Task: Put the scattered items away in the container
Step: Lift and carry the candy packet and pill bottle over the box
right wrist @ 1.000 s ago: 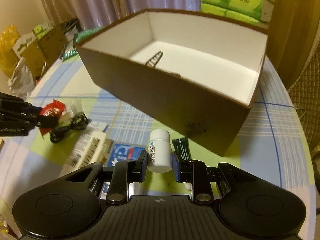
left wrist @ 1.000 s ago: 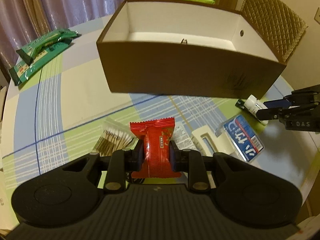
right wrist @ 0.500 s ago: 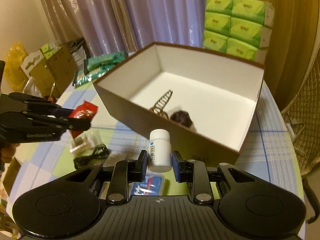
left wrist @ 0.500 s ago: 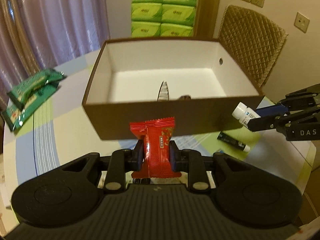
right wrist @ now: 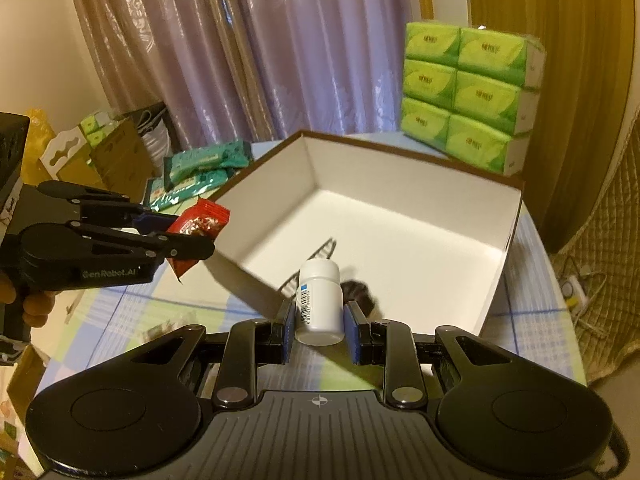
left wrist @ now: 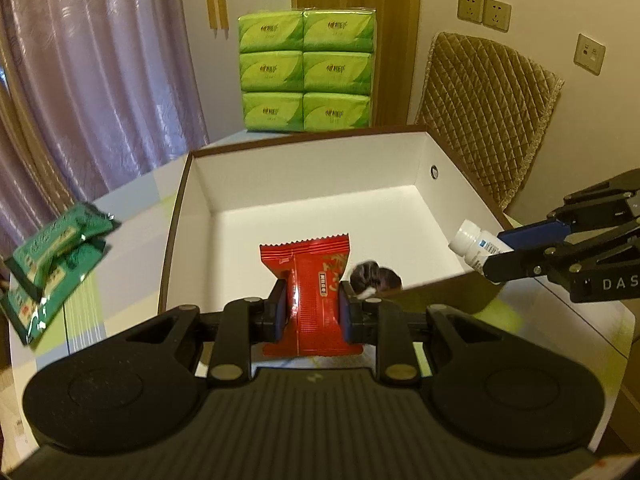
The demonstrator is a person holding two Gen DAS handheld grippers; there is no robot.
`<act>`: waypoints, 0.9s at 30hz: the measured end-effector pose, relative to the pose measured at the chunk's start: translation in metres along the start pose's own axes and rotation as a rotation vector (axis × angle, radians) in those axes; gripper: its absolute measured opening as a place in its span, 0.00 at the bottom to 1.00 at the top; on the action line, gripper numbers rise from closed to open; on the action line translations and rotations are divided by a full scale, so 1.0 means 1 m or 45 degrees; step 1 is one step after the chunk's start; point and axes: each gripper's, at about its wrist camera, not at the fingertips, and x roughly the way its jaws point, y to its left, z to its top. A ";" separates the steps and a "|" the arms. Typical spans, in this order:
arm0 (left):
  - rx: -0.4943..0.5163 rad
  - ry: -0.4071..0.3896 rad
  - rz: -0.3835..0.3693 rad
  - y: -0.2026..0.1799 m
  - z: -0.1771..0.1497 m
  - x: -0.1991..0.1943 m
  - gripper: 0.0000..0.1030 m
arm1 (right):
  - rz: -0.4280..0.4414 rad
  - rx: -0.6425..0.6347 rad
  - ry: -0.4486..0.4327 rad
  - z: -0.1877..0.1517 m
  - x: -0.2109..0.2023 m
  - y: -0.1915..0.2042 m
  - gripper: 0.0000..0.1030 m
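Observation:
My left gripper [left wrist: 313, 309] is shut on a red snack packet [left wrist: 310, 280] and hangs over the near wall of the brown box [left wrist: 312, 208], which is white inside. My right gripper [right wrist: 319, 316] is shut on a small white pill bottle [right wrist: 320, 300], held above the box's near edge [right wrist: 256, 276]. On the box floor lie a dark hair claw [right wrist: 320, 250] and a dark fuzzy item [right wrist: 360, 292]. The right gripper [left wrist: 490, 258] with its bottle [left wrist: 474, 244] shows at the right of the left wrist view; the left gripper [right wrist: 200, 240] with the packet [right wrist: 200, 224] shows at the left of the right wrist view.
Green wipe packs [left wrist: 52, 256] lie on the checked tablecloth [left wrist: 132, 232] left of the box. A stack of green tissue packs [left wrist: 306, 68] stands behind it. A quilted chair back [left wrist: 484, 120] rises at the right. Small items [right wrist: 160, 330] lie on the cloth under the left gripper.
Both grippers have risen with their loads and come forward to the box's near edge. The box's inside and the items on its floor have come into view.

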 end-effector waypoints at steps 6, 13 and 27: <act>0.026 -0.010 -0.009 0.004 0.017 0.014 0.21 | -0.008 -0.014 -0.015 0.015 0.006 -0.004 0.23; 0.041 0.007 -0.031 0.013 0.037 0.038 0.21 | -0.031 0.004 -0.019 0.033 0.024 -0.015 0.23; 0.081 0.078 -0.050 0.022 0.058 0.087 0.21 | -0.089 0.096 0.030 0.061 0.069 -0.042 0.23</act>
